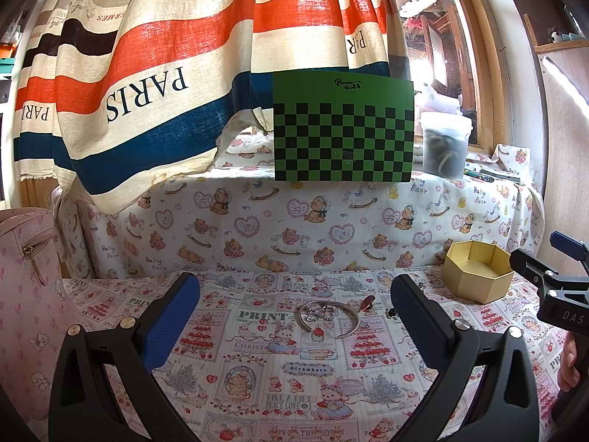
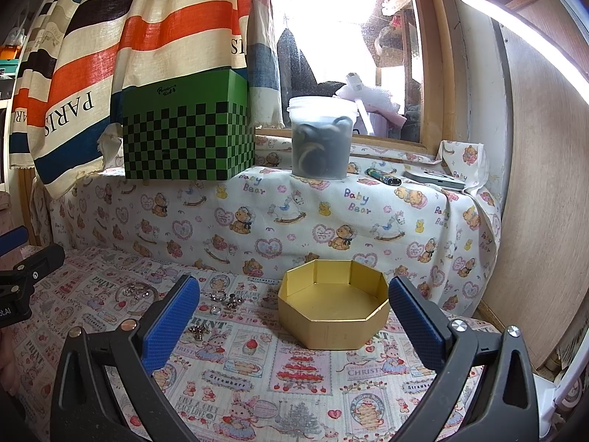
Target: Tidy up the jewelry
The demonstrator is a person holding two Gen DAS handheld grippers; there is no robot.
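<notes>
Overhead, "PARIS" curtain (image 1: pixel 147 88); both hand-held grippers (image 1: pixel 294 316) (image 2: pixel 294 316) spread wide, empty.

Bangle (image 1: pixel 325 315) and small jewelry pieces (image 2: pixel 221 300) are laid on the tablecloth (image 2: pixel 294 386), left of the octagonal box (image 2: pixel 333 307); behind, a ledge (image 2: pixel 331 213) is raised.

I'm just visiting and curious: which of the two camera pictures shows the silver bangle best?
The left wrist view. There the silver bangle lies centred on the printed cloth between the open left gripper fingers, its open ends plain. In the right wrist view the bangle sits far left, small and partly hidden behind a finger.
</notes>
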